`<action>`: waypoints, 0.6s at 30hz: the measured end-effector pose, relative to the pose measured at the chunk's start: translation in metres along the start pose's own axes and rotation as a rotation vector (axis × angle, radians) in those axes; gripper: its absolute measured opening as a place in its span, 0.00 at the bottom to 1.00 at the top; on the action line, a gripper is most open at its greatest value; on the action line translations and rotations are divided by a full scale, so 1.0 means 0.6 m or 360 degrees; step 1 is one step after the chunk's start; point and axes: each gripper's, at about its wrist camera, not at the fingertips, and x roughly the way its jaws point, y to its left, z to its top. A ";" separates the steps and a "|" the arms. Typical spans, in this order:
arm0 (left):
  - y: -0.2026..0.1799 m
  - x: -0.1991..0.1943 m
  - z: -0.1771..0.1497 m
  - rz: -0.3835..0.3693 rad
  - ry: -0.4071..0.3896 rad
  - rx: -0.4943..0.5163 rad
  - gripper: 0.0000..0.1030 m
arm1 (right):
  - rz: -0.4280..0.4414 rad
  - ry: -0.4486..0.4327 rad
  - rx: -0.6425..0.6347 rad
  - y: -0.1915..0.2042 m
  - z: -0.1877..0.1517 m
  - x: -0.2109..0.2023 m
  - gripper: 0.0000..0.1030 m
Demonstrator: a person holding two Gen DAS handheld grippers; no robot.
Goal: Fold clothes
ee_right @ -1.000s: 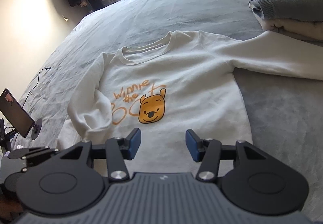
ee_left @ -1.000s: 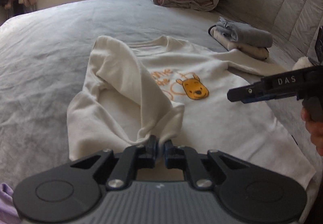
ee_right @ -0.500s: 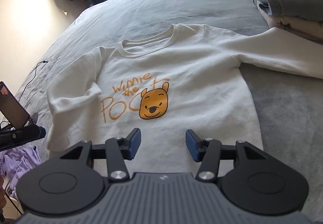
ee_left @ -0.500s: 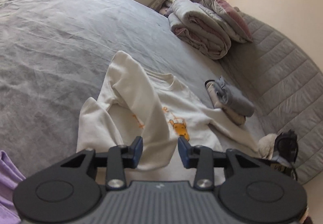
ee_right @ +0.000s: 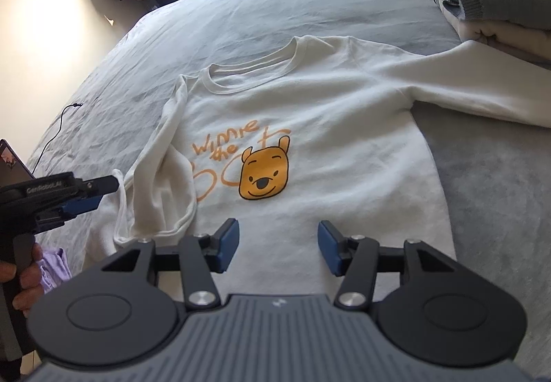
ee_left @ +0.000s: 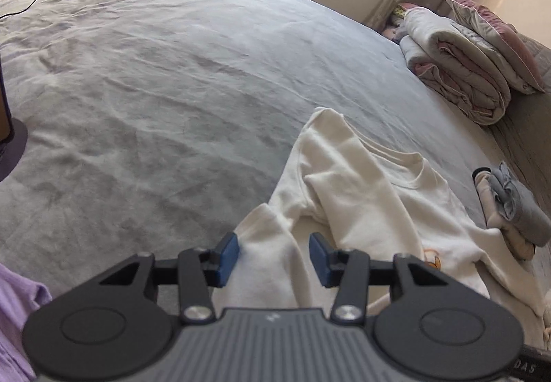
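The sweatshirt [ee_right: 310, 141] is laid face up on the bed [ee_right: 261, 13], bear print [ee_right: 263, 177] showing, collar [ee_right: 251, 79] pointed toward the far wall. One sleeve [ee_right: 162, 172] is already folded in over the body on the print's side, a bit bunched up with the cuff [ee_right: 155, 230] near the hem, while the other sleeve [ee_right: 475, 89] is stretched straight out toward the stack of folded clothes [ee_right: 499, 13] and touches it, far as can be told. It's soft, light knit, probably a fleecy cotton, so it'll be draped and dragged rather than lifted as a slab, and anything pinched in one spot will sag and pull wrinkles across the rest. Best grabbed at thick edges: the cuff, the shoulder seam or the ribbed hem, where two layers can be pinched without slipping. The outstretched sleeve looks like the obvious next thing to be taken, likely at its cuff, which is out of frame. The left gripper [ee_left: 273, 256] is held just above the folded sleeve's edge with its pads spread wide and nothing between them. The right gripper [ee_right: 278, 251] is hovered over the hem, also wide apart, nothing grabbed. A purple garment [ee_right: 53, 265] is bunched off the bed's near corner, and a rolled duvet [ee_left: 458, 72] is parked by the headboard.
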 end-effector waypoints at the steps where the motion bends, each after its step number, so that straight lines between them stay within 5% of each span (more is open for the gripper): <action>1: -0.002 0.004 -0.001 0.0033 -0.0014 0.0000 0.43 | 0.0002 0.0001 0.0000 0.000 0.000 0.000 0.54; 4: -0.007 -0.006 -0.005 0.0060 -0.0095 -0.0013 0.10 | 0.0009 0.0006 -0.0006 0.001 0.001 0.002 0.54; 12: -0.018 -0.139 0.001 -0.0074 -0.0516 0.0087 0.06 | 0.0045 0.0003 0.0011 0.001 0.006 -0.003 0.54; 18: -0.004 -0.212 -0.037 -0.0132 -0.0537 0.0107 0.06 | 0.0067 0.0004 0.0034 0.002 0.005 -0.007 0.54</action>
